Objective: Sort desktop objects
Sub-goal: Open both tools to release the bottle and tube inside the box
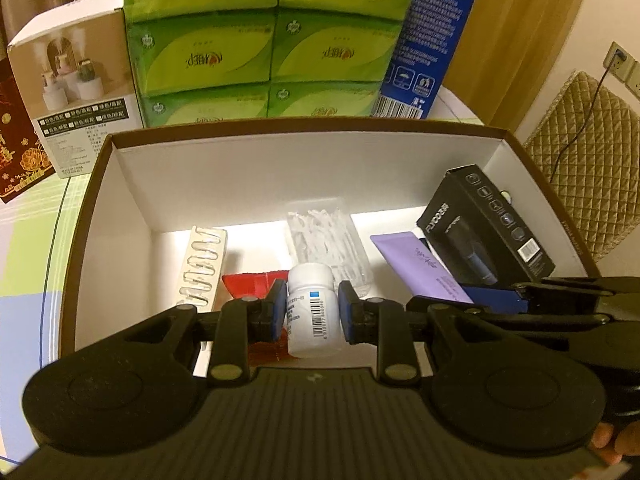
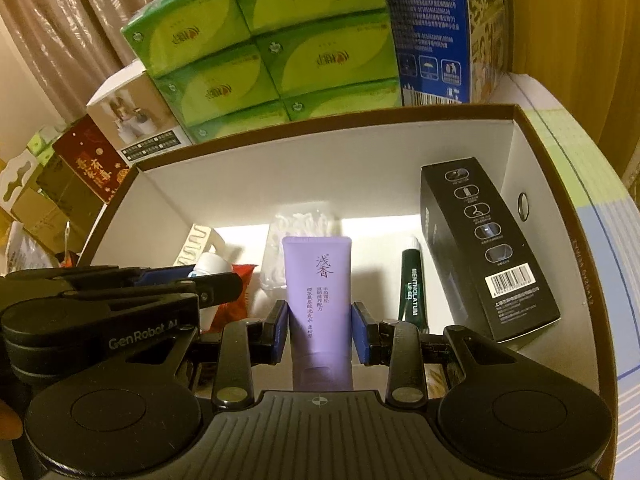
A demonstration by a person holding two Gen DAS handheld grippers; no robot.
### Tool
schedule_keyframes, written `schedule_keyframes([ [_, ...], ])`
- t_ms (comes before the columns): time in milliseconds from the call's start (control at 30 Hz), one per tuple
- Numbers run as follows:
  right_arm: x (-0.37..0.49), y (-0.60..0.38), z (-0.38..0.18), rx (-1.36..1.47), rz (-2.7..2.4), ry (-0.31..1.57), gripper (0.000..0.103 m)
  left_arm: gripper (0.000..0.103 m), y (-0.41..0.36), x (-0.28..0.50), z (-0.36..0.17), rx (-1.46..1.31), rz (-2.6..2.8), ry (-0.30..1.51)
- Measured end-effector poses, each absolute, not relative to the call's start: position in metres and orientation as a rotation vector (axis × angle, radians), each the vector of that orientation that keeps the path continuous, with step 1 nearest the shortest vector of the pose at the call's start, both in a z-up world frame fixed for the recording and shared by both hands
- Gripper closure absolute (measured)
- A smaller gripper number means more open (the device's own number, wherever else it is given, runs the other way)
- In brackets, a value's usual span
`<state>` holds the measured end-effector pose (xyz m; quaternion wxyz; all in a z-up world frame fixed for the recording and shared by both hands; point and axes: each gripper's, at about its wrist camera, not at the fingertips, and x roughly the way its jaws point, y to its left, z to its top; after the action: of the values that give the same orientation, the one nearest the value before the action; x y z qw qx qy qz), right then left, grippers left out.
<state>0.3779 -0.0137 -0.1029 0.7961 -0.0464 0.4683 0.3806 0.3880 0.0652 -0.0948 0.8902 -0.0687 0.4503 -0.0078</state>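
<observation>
White plastic pill bottle (image 1: 311, 312) clamped between left gripper (image 1: 312, 312) pads, lilac soft tube (image 2: 318, 292) pinched by right gripper (image 2: 320, 330), both above white-lined cardboard box (image 1: 248, 168), glossy black carton (image 2: 486, 248) at two o'clock.

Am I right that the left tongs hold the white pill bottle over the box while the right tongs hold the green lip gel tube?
Not quite. The left tongs do hold the white pill bottle over the box, but the right tongs hold the purple tube. The right wrist view shows the green lip gel tube lying free in the box beside it.
</observation>
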Motion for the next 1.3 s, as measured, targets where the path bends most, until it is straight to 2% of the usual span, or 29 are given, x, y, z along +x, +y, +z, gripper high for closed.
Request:
schedule_keyframes([
  [1133, 0.375, 0.005, -0.108, -0.119, 0.824, 1.028, 0.072, 0.08, 0.077, 0.389, -0.094, -0.106, 0.018, 0.937],
  [1300, 0.376, 0.005, -0.107, -0.1, 0.847, 1.027, 0.072, 0.074, 0.079, 0.387, -0.093, -0.107, 0.025, 0.934],
])
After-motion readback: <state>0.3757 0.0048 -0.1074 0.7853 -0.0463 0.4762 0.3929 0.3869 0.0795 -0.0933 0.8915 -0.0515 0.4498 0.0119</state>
